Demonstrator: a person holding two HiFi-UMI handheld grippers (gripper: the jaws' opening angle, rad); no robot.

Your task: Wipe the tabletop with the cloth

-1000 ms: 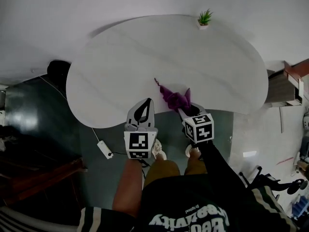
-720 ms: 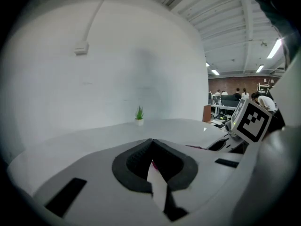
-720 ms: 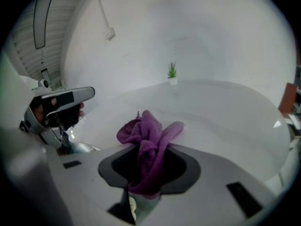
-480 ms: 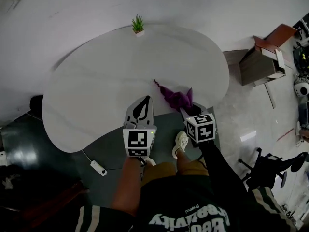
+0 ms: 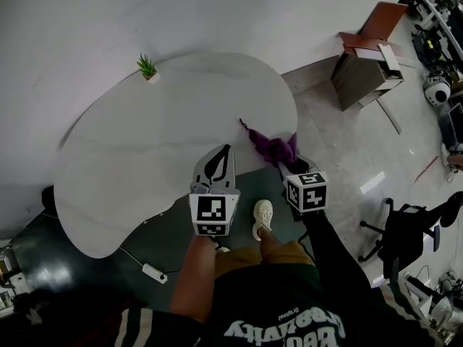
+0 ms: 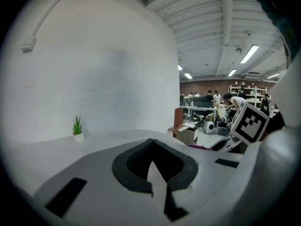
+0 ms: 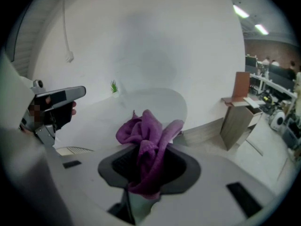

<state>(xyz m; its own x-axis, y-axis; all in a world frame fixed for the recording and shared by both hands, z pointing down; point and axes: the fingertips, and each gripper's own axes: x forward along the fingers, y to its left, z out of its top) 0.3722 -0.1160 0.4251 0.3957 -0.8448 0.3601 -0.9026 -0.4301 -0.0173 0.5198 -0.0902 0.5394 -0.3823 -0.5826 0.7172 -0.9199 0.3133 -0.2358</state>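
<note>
You've walked round the table's end. A second ago the white tabletop (image 5: 145,157) spread straight ahead, with the potted plant (image 5: 147,67) toward 1 o'clock. Now the top lies off toward 10 o'clock, and the plant with it.

Your right gripper (image 5: 281,162) stays clenched on the purple cloth (image 5: 273,147). The cloth is bunched over the table's edge at its 4 o'clock side; whether it touches the top I can't tell. Your left gripper (image 5: 215,163) has its jaws closed on nothing, at the near edge.

I judge you're repositioning and no stroke is under way.

Count: one cloth, one tabletop, one plant, two grippers.
</note>
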